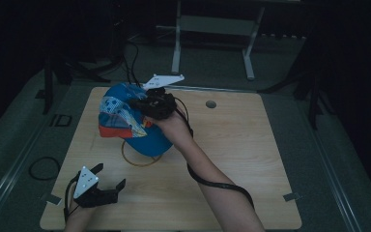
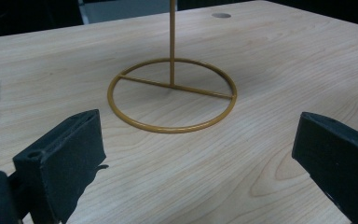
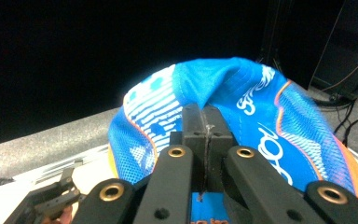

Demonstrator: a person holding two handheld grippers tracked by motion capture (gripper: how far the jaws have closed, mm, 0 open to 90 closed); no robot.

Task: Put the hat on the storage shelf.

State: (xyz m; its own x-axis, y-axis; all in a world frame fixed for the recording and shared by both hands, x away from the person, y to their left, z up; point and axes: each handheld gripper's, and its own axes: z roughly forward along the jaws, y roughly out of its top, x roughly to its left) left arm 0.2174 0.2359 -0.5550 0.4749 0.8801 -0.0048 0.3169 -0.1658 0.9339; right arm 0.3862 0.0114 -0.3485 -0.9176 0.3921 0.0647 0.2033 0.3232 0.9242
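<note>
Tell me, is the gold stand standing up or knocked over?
Standing up. The gold stand has its ring base flat on the table, and its thin pole rises straight from the crossbar.

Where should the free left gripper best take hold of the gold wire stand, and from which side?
Probably the thin upright rod, approached level from the left gripper's side. The rod stands clear above the ring base, which lies flat on the table and gives the jaws little to close on.

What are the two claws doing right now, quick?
Left claw: open, holding nothing, low over the table near the gold wire stand.
Right claw: shut on the blue cap, pinching its fabric.
</note>
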